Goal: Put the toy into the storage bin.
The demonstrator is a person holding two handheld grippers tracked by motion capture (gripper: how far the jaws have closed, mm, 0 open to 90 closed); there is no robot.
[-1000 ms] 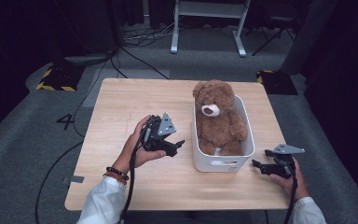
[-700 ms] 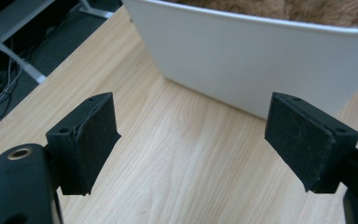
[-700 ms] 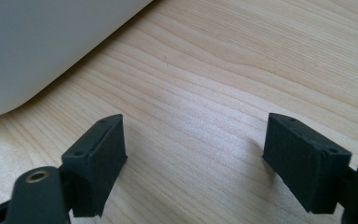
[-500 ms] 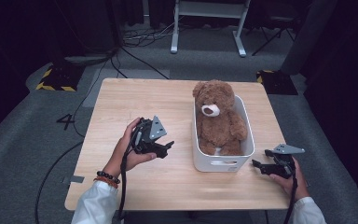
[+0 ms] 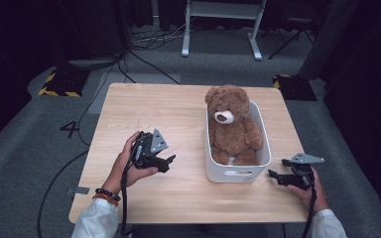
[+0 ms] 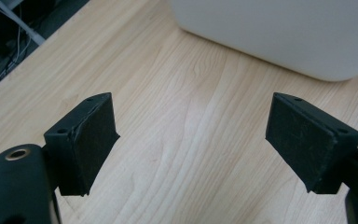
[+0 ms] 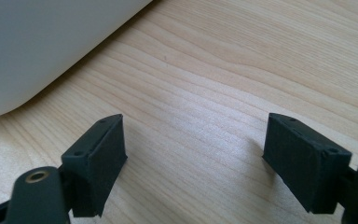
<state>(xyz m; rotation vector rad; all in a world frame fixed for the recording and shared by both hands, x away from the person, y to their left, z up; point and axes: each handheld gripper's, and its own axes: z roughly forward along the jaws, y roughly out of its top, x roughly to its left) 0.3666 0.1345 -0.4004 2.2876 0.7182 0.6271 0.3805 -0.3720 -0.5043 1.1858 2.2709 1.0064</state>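
1. Two grippers, left (image 5: pixel 166 161) and right (image 5: pixel 274 176), flank our white bin (image 5: pixel 230 173) near the bench's right edge, jaws apart, empty.
2. We risk shoving the bin and toppling the teddy bear (image 5: pixel 232 126) seated inside.

The white bin (image 6: pixel 279 32) runs off the top and right edges of the left gripper view, its rim unseen. In the right gripper view the bin (image 7: pixel 42 46) is cut by the upper-left corner. From the high view, the teddy bear (image 5: pixel 233 126) has its lower body hidden behind the bin wall; both forearms leave the bottom edge.
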